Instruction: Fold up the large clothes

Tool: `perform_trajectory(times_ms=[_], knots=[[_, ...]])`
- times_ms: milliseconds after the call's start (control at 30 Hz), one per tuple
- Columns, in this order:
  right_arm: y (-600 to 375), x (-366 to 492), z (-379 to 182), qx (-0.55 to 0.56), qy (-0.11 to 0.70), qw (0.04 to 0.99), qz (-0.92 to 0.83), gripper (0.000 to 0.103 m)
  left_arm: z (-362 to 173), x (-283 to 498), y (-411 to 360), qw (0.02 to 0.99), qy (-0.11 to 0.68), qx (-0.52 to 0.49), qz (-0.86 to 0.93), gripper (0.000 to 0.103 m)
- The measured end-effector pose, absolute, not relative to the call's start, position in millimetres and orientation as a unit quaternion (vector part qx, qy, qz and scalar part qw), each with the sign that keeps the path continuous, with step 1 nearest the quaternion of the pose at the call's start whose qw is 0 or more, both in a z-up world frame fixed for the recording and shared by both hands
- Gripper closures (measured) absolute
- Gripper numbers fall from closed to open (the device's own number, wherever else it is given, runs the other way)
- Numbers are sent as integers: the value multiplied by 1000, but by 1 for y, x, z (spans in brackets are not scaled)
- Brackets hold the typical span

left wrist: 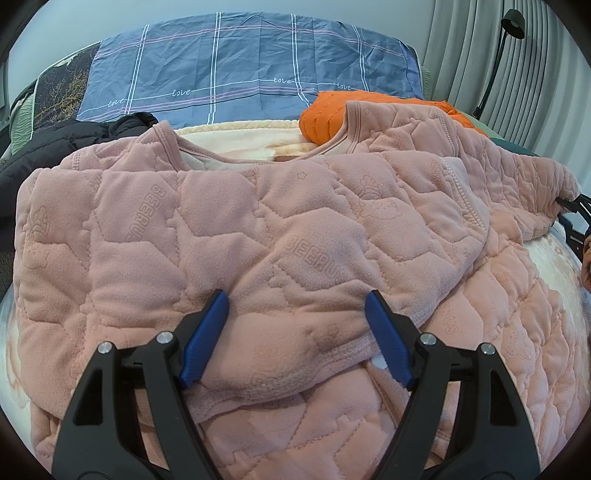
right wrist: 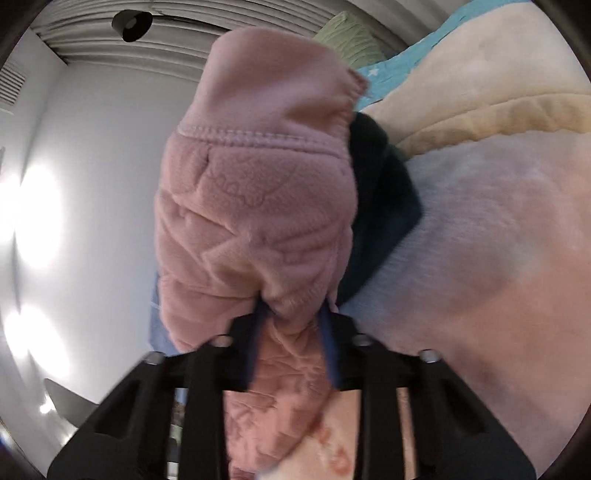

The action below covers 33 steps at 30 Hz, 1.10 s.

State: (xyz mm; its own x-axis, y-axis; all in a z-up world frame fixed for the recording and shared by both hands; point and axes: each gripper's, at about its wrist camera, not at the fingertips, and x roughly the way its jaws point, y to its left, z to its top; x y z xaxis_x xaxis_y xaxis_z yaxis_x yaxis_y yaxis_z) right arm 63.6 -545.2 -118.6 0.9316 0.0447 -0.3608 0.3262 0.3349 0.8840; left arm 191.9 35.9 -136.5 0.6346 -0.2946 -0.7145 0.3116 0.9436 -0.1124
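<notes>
A pink quilted fleece top (left wrist: 258, 229) lies spread on the bed, its left sleeve folded across the chest. My left gripper (left wrist: 297, 302) is open just above the folded sleeve's cuff, blue fingers (left wrist: 207, 336) on either side of it. My right gripper (right wrist: 291, 314) is shut on the right sleeve's end (right wrist: 258, 206) and holds it lifted off the bed. In the left wrist view the right gripper (left wrist: 576, 206) shows at the far right edge, at the tip of the stretched-out sleeve (left wrist: 517, 173).
An orange garment (left wrist: 332, 118) lies behind the collar. A black jacket (left wrist: 55, 147) is at the left. A blue plaid pillowcase (left wrist: 251, 66) lies at the bed's head. A black floor lamp (left wrist: 509, 33) and curtains stand right. A dark garment (right wrist: 384, 206) lies under the lifted sleeve.
</notes>
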Motion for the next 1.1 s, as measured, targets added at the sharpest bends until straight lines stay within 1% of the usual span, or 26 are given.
perform_trajectory(times_ms=[33,100,233,300,367,433,500,533,567,600,667,733,767,833,900,933,967,1000,1067,1100], knots=[[-544,64,-116,570,162,801,-84,93,-136,192,36,904,393,10,-168,25],[-535,63,-103,559,155,811,-77,95,-136,192,36,904,393,10,-168,25],[-475,65,-40,502,117,857,3,95,-136,192,36,904,393,10,-168,25],[-429,79,-5,447,119,885,52,95,-135,192,36,904,393,9,-169,25],[-360,100,25,362,138,915,110,95,-134,191,37,905,391,5,-170,25],[-296,118,34,301,164,924,167,95,-131,189,40,906,386,-5,-175,25],[-225,138,25,237,216,918,234,95,-125,186,48,906,382,-25,-180,25],[-180,149,10,187,262,910,263,93,-118,182,57,905,379,-44,-186,24],[-150,155,-5,151,301,901,273,91,-111,177,68,905,375,-61,-192,20],[-125,160,-24,121,340,892,274,89,-105,175,74,905,371,-69,-195,18],[-98,164,-61,92,400,868,279,84,-87,163,98,911,347,-89,-204,14],[-91,165,-84,93,429,856,274,81,-77,155,115,914,332,-101,-211,9],[-92,165,-93,103,438,849,278,80,-75,155,121,913,331,-105,-214,7],[-94,162,-96,113,439,848,273,79,-78,161,124,912,342,-101,-203,6],[-95,162,-86,109,433,850,278,77,-90,175,121,904,371,-106,-186,6],[-101,156,-84,105,428,853,278,74,-95,181,121,898,384,-113,-184,6],[-104,147,-78,92,416,862,275,69,-101,189,120,891,398,-123,-183,6],[-99,137,-68,78,405,870,270,67,-106,198,116,885,409,-134,-180,7],[-101,130,-60,59,388,882,259,59,-105,204,112,883,405,-148,-184,8],[-107,125,-61,52,382,888,251,58,-103,206,111,883,401,-154,-191,10]])
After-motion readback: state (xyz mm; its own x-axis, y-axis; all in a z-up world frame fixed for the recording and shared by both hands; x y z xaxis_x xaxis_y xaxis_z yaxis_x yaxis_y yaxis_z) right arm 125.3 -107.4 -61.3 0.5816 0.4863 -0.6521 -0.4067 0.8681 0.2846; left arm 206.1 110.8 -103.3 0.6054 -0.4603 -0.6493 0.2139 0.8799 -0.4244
